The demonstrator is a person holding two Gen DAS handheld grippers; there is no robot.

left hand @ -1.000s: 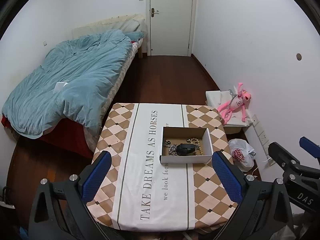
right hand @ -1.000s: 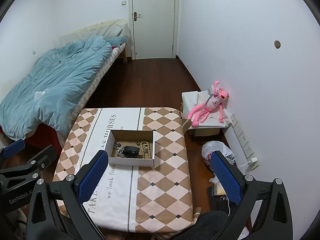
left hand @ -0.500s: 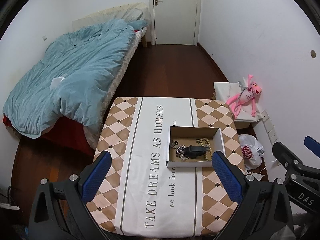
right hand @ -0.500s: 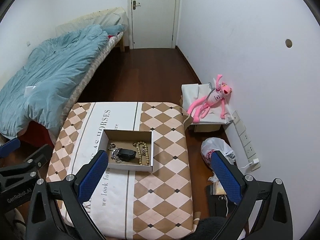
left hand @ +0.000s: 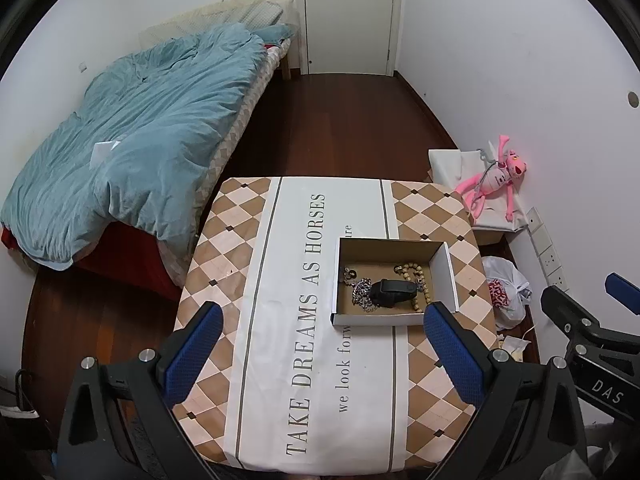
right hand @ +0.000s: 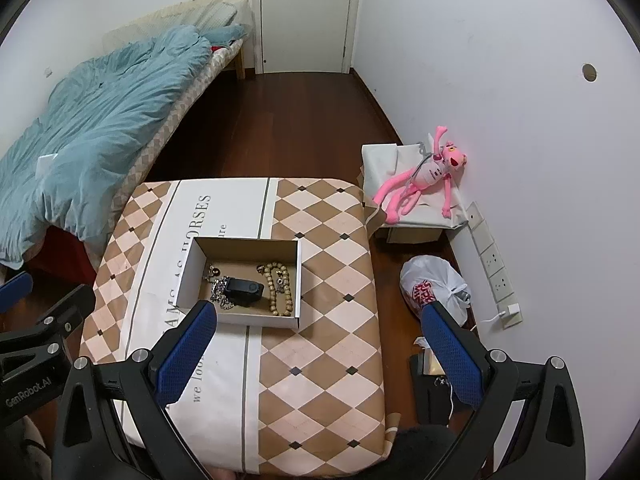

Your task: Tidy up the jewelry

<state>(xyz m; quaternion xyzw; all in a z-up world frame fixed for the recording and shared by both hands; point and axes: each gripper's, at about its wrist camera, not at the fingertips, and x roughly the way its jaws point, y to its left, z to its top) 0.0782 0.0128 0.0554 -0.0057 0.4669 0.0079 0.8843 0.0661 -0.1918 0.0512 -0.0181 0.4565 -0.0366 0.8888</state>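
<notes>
An open shallow cardboard box (left hand: 450, 276) (right hand: 188, 272) stands on the table with the patterned cloth (left hand: 280, 340) (right hand: 332, 320). Inside lie a silver chain (left hand: 360, 292) (right hand: 218, 286), a black watch-like object (left hand: 394, 291) (right hand: 244, 290) and a wooden bead string (left hand: 416, 274) (right hand: 278, 292). My left gripper (left hand: 320, 356) is open and empty, high above the table's near half. My right gripper (right hand: 316, 352) is open and empty, high above the table's right side. Each gripper shows at the edge of the other's view.
A bed with a blue duvet (left hand: 132, 132) lies left of the table. A pink plush toy (right hand: 424, 176) lies on a low white box by the right wall. A white plastic bag (right hand: 434, 288) sits on the wooden floor. A closed door (left hand: 348, 16) is at the far end.
Both views have shifted: the table and box sit further from the cameras' lower edge and more of the tabletop shows. Both grippers stayed open and empty.
</notes>
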